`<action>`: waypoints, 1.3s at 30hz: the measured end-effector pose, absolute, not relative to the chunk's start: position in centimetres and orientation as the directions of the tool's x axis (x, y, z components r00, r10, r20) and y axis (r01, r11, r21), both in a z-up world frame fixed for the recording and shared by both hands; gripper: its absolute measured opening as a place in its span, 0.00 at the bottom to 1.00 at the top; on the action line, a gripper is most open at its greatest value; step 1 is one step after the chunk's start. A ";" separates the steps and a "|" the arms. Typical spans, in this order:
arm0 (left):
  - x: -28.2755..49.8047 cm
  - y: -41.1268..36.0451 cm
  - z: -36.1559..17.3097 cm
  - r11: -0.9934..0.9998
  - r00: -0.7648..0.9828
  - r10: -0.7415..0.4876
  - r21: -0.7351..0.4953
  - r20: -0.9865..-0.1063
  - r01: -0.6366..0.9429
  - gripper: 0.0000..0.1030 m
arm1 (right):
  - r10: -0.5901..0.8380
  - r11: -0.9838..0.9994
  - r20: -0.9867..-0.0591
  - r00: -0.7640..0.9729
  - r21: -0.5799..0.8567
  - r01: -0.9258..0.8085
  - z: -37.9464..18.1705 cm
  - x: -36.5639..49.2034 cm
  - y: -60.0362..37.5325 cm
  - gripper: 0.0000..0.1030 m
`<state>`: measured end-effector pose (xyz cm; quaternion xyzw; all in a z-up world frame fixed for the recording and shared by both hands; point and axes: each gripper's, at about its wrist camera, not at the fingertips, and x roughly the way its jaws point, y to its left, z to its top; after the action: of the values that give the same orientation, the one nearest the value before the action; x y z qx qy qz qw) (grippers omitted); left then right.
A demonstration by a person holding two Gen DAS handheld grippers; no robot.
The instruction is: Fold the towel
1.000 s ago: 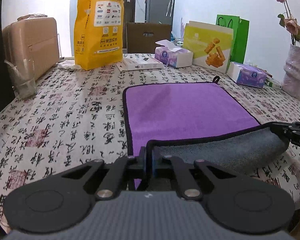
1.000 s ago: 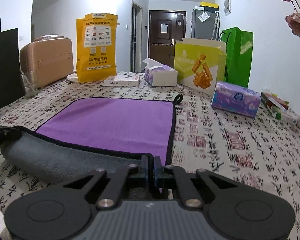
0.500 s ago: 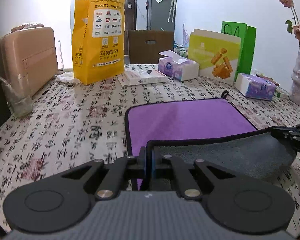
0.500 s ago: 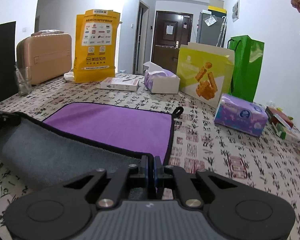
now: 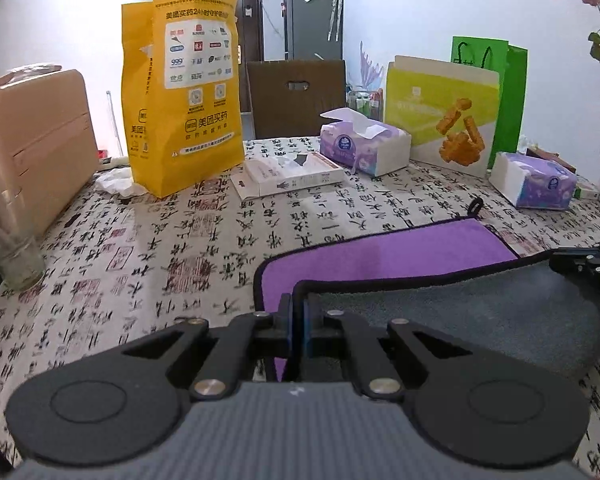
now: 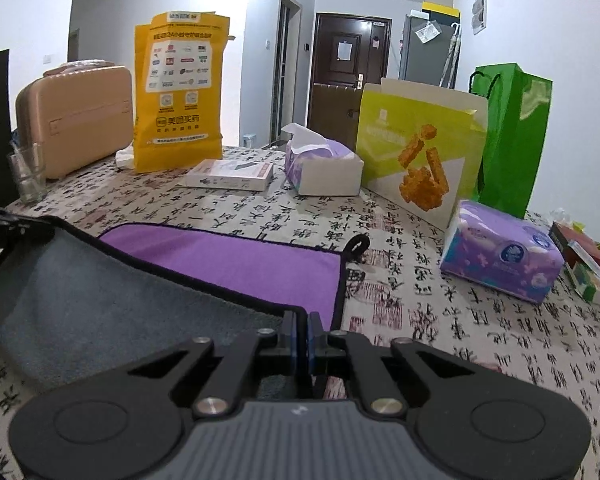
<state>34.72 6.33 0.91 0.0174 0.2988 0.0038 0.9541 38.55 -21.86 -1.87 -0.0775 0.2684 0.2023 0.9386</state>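
Where the towel (image 5: 384, 256) bends over itself, its gray underside hides much of the purple part lying flat on the surface (image 5: 148, 248). Left hand-held gripper (image 5: 298, 320) is pinched tight on one near corner. Right hand-held gripper (image 6: 300, 330) is pinched tight on the other. Both hold the near edge up, level, pointing forward.

Home dining area, entry door (image 6: 350, 76), fridge (image 5: 314, 20), tissue box (image 6: 322, 166), suitcase (image 6: 74, 118)
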 end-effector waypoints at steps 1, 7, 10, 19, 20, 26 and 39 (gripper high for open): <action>35.2 6.4 0.9 0.999 0.822 0.019 0.037 -0.569 0.002 0.05 | 0.339 0.905 -0.537 0.773 -0.037 -0.423 -1.8 39.0 -21.8 0.04; 38.0 7.3 1.4 0.999 0.828 0.010 0.039 -0.561 0.014 0.05 | 0.347 0.904 -0.531 0.773 -0.031 -0.427 -1.4 41.9 -21.2 0.04; 39.4 7.9 1.5 0.999 0.823 0.002 0.031 -0.568 0.020 0.05 | 0.354 0.901 -0.530 0.771 -0.027 -0.433 -1.3 43.3 -20.9 0.04; 43.4 8.7 0.7 0.998 0.811 -0.015 0.035 -0.585 0.044 0.05 | 0.362 0.903 -0.542 0.759 0.001 -0.430 -1.8 48.1 -20.5 0.04; 43.9 8.9 0.6 0.998 0.809 -0.019 0.035 -0.588 0.048 0.05 | 0.360 0.903 -0.544 0.758 0.000 -0.429 -1.9 48.6 -20.4 0.04; 46.6 9.3 -0.3 0.997 0.795 -0.035 0.032 -0.606 0.068 0.05 | 0.352 0.905 -0.558 0.751 -0.001 -0.425 -2.7 50.8 -20.2 0.04; 49.0 11.5 -2.4 0.999 0.749 -0.013 0.021 -0.662 0.036 0.73 | 0.333 0.923 -0.597 0.730 0.050 -0.381 -4.6 53.7 -20.8 0.31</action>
<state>49.04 11.51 -2.44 0.0162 0.3538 -0.0131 0.9351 53.74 -20.81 -4.56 -0.0381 0.3133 0.1922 0.9292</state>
